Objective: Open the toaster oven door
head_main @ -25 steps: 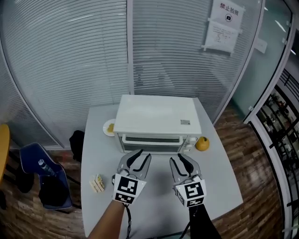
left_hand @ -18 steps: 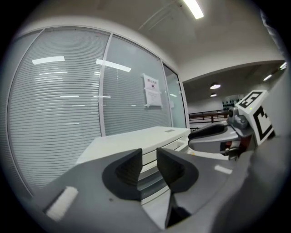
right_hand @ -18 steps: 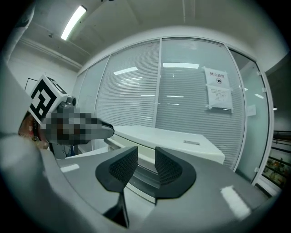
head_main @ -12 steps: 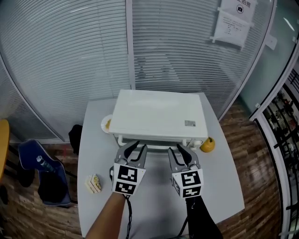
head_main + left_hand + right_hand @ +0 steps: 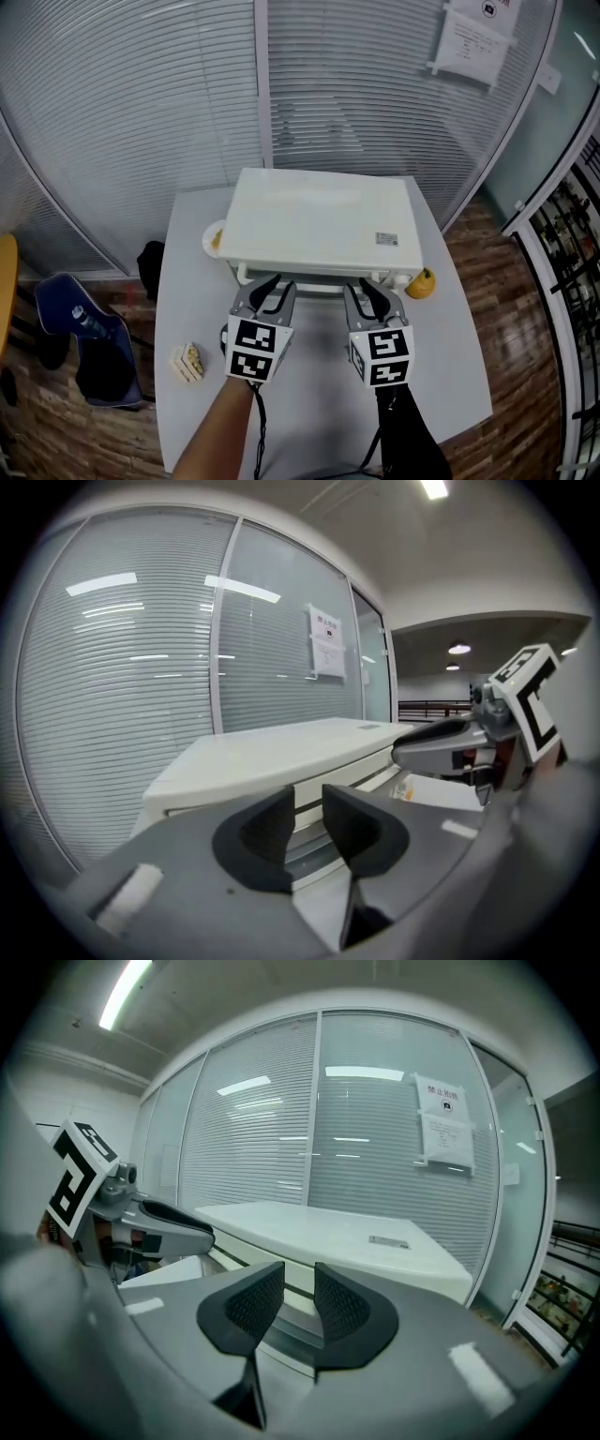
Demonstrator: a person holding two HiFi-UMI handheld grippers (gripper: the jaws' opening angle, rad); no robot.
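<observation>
over the last second both grippers have come forward and down toward the front of the white, box-shaped toaster oven (image 5: 319, 225), which stands toward the back of the pale grey table (image 5: 450, 356). a second ago their tips hung clearly short of the oven's front; now the left gripper (image 5: 275, 284) and the right gripper (image 5: 367, 289) sit side by side with their tips right at the white handle bar (image 5: 319, 282) that runs along the top of the door. the head view has also swung further over the oven, so the door face is mostly hidden beneath its top.

both grippers have their jaws spread, and each gripper view shows only the oven's front edge through the gap, with nothing pinched. whether the tips already straddle the bar or stop just short of it cannot be told.

the door looks still shut. judging by this, the reach is nearly finished and the grasp has not begun: the next step calls for getting a gripper around the bar, pinching it, then pulling outward and down.
</observation>
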